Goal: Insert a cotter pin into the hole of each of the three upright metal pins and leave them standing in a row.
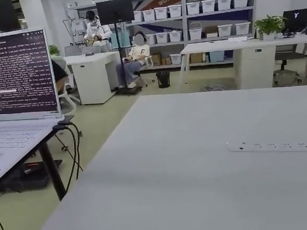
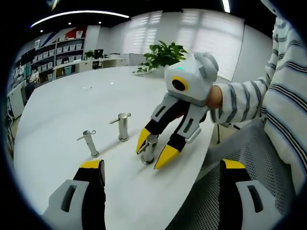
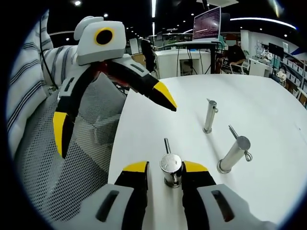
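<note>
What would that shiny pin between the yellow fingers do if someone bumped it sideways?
The pin would probably tip rather than slide: it stands tall on a small base. Lying down it would likely roll, being round, though the cotter pin through it might stop that. Polished metal, so probably stiff and a bit slippery for the fingers.

Three metal pins [image 2: 123, 127] stand on the tabletop [image 2: 72, 96], a cotter pin [image 2: 113, 121] in each. The pin nearest the edge [image 3: 171, 165] sits between the jaws of the right hand-held gripper [image 2: 153, 152]; the left hand-held gripper [image 3: 115, 122] straddles that edge above a chair [image 3: 81, 163].
</note>
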Motion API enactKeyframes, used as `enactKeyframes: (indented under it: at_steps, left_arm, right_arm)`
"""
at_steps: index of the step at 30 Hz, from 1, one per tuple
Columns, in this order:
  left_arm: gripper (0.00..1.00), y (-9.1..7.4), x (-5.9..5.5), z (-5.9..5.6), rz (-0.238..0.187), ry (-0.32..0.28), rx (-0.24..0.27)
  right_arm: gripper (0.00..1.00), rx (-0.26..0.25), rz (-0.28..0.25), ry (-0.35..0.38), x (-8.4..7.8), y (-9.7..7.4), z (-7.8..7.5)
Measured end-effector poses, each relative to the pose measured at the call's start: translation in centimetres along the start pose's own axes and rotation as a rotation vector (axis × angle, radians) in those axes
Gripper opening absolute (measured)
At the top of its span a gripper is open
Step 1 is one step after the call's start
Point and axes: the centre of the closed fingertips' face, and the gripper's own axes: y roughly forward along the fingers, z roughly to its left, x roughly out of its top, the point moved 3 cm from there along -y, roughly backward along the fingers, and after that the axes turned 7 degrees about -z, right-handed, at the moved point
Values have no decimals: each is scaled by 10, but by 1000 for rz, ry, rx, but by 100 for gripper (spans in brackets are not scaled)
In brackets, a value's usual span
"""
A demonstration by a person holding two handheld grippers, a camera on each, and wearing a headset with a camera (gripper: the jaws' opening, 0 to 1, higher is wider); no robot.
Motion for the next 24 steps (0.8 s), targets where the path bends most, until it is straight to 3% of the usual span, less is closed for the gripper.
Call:
enactKeyframes:
  at_steps: [4,12,19,24]
  left_arm:
    - [99,-2,-2,-6,10,2,-9]
    - [99,-9,-5,-6,6,-13,26]
    - [99,-19,2,6,-21,-12,99]
    - [97,-20,1,5,-13,-18,102]
  right_arm:
    - [21,0,2,-12,0,5,-1]
    - [15,1,22,-59,2,14,-2]
    - [11,-1,18,-98,6,16,0]
    - [10,-16,22,-119,7,17,0]
